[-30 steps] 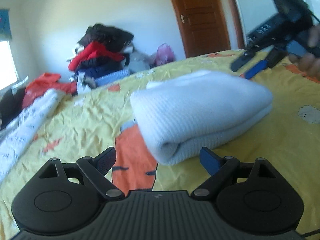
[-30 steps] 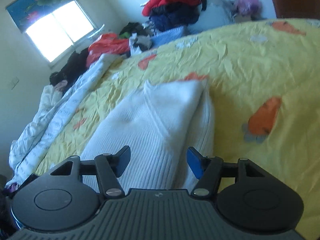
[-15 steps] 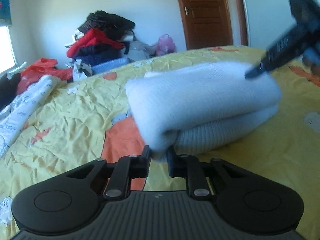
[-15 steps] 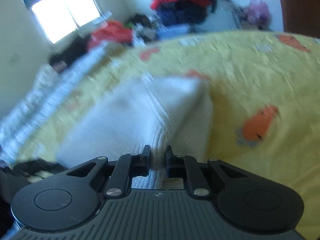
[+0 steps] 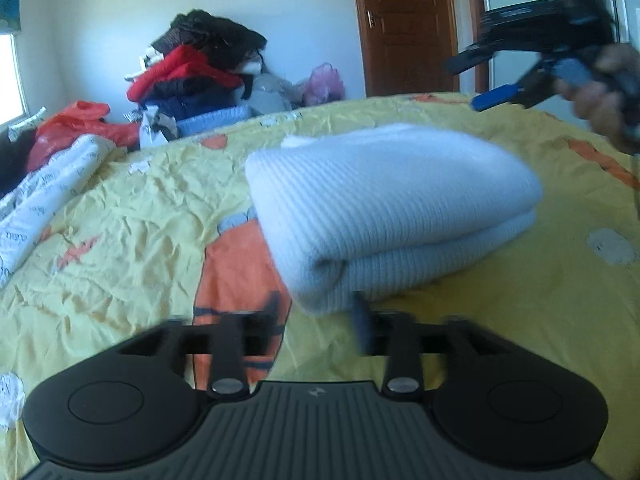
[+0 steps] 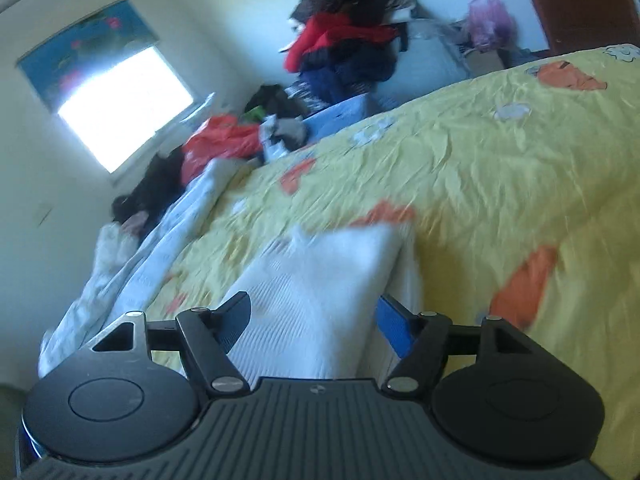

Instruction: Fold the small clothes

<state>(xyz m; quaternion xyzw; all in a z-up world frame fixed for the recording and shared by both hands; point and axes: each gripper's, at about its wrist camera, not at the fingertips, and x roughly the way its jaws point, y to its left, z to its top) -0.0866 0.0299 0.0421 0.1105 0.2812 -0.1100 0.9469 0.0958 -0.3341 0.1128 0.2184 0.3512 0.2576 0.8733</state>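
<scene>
Folded white garment [image 5: 384, 208] on bedspread [image 5: 120, 248], ahead of both spread, empty jaws.

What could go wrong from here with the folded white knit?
1. The left tool is open with its fingers straddling the near corner of the folded white knit garment; pulling away could snag that corner and loosen the fold.
2. The right tool, also open, sits right over the garment's top layer; a drag could peel it back.

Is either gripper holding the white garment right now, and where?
Nothing is held. Left gripper and right gripper are both open at the folded white garment.
</scene>
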